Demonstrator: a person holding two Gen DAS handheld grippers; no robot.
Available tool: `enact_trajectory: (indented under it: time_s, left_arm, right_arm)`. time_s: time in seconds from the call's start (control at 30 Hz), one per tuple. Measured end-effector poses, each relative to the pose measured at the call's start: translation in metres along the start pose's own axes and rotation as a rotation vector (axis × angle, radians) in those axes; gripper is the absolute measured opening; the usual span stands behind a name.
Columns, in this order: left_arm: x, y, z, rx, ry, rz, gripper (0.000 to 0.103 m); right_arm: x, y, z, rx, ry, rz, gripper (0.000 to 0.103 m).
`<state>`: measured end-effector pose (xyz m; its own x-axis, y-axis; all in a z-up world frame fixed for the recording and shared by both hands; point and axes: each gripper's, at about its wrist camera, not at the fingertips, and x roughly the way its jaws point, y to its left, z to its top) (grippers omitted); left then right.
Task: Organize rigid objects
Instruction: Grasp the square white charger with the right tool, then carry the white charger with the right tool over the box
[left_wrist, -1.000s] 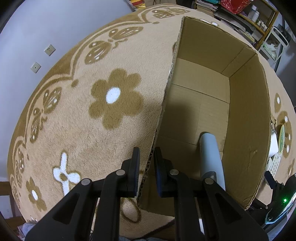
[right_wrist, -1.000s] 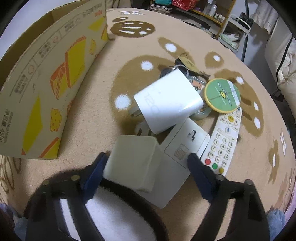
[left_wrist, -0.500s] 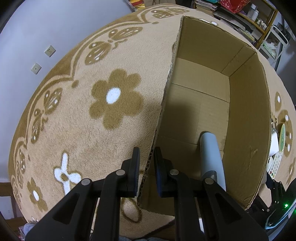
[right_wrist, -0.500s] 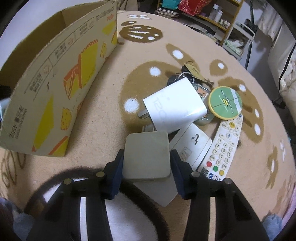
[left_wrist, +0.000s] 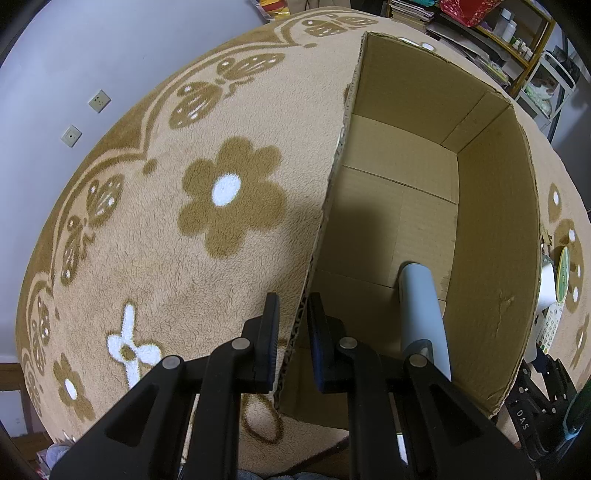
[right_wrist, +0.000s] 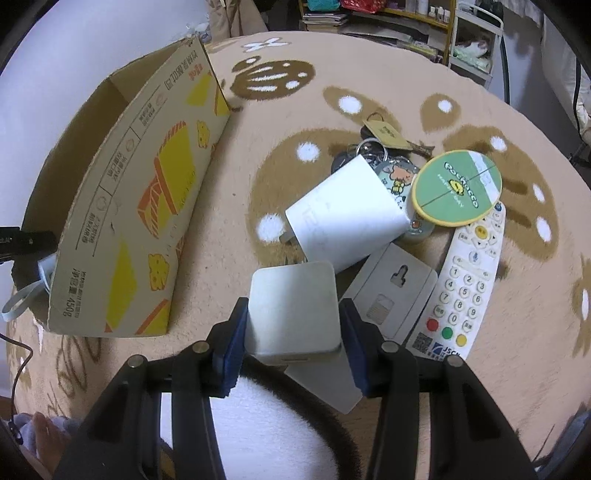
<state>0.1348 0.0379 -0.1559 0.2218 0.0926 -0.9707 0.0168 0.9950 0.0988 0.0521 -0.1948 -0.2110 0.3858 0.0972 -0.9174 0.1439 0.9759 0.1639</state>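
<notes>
**Operator:** Cardboard box (left_wrist: 491, 258) sits open on the flowered rug (left_wrist: 147, 258). My left tool (left_wrist: 291, 339) is nearly shut, pinching the box's near wall. Inside I count one grey cylinder (left_wrist: 424, 310), standing on the box floor.

**Partner:** And your right side?

**Operator:** My right tool (right_wrist: 293, 325) has just been closing and now clamps one white square block (right_wrist: 293, 306) between its blue pads. Left on the rug beside it: one white charger (right_wrist: 343, 221), one flat grey card (right_wrist: 391, 295), one white remote (right_wrist: 465, 284), one green round disc (right_wrist: 456, 188), and one bunch of keys (right_wrist: 373, 147) with a tan tag.

**Partner:** Any writing?

**Operator:** The disc reads "Pochacco". The remote shows digit keys, red, green and yellow buttons, and "JSCN" near a QR code. The box's outer wall carries yellow and orange graphics, small print and "450g".

**Partner:** Differences between views?

**Operator:** Only the right camera shows that printed wall and the whole pile. Only the left shows the box's inside; the disc and remote just peek past its far wall.
</notes>
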Motion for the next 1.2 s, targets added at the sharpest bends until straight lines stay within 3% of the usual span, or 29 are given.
enact_trajectory:
  time_s: [0.4, 1.2]
  left_arm:
    - [0.0, 0.0, 0.0, -0.002, 0.0, -0.002, 0.015]
    - [0.001, -0.001, 0.0, 0.009, -0.002, 0.003, 0.012]
  right_arm:
    - [-0.03, 0.013, 0.019, -0.032, -0.125, 0.029, 0.051]
    - [-0.072, 0.078, 0.097, -0.149, -0.301, 0.141, 0.051]
